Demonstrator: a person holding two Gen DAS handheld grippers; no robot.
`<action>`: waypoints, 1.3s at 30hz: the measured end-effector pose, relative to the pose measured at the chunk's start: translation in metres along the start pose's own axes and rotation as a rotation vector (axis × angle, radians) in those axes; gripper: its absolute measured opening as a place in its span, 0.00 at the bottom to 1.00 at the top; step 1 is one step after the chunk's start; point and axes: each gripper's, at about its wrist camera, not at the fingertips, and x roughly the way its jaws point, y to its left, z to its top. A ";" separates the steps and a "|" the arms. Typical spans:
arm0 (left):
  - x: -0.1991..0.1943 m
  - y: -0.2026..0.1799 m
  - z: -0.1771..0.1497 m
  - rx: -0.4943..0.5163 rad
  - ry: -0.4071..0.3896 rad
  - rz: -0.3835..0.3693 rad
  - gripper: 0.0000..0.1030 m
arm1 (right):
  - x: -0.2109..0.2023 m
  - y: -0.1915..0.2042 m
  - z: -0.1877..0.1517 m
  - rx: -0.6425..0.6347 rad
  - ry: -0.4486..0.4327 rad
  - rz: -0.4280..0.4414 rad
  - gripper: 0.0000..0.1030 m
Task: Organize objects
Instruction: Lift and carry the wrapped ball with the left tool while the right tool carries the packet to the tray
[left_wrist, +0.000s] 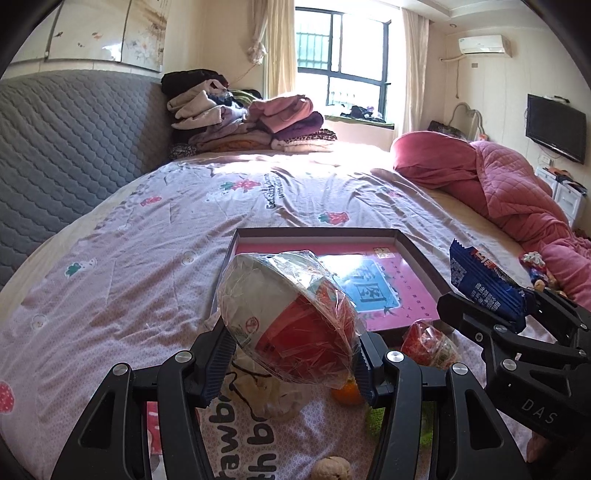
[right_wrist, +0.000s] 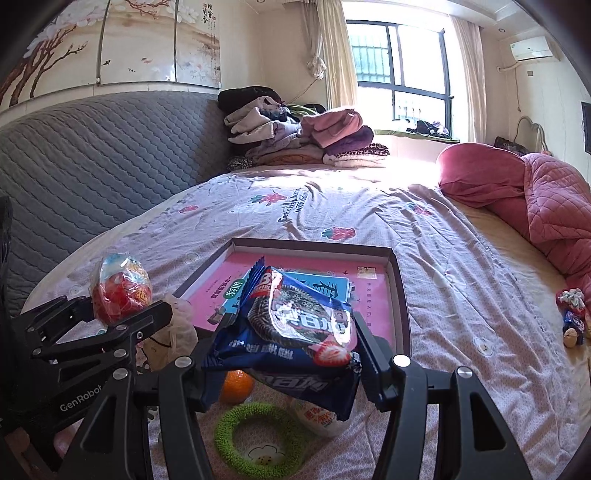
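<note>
My left gripper (left_wrist: 293, 363) is shut on a shrink-wrapped red and white noodle bowl (left_wrist: 291, 314), held above the bed just before the open pink-lined box (left_wrist: 421, 258). It also shows in the right wrist view (right_wrist: 120, 291). My right gripper (right_wrist: 284, 360) is shut on a blue cookie packet (right_wrist: 291, 332), held over the near edge of the box (right_wrist: 400, 295). In the left wrist view the packet (left_wrist: 484, 284) and right gripper (left_wrist: 517, 317) are at the right of the box.
On the bedspread below lie an orange (right_wrist: 236, 386), a green ring (right_wrist: 258, 439), a white bottle (right_wrist: 321, 417), a walnut (left_wrist: 332, 469) and a second wrapped red cup (left_wrist: 428, 343). Small items (right_wrist: 572, 317) lie at the right. Folded clothes (left_wrist: 236, 118) and a pink quilt (left_wrist: 517, 184) lie beyond.
</note>
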 end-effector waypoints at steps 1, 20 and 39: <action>0.003 -0.001 0.001 0.005 0.003 0.004 0.56 | 0.002 0.000 0.001 0.000 0.000 -0.002 0.58; 0.051 -0.013 0.021 0.020 0.051 0.000 0.56 | 0.042 -0.018 0.026 0.019 0.032 0.007 0.58; 0.103 -0.013 0.037 0.037 0.136 0.018 0.56 | 0.090 -0.036 0.033 -0.009 0.089 -0.030 0.58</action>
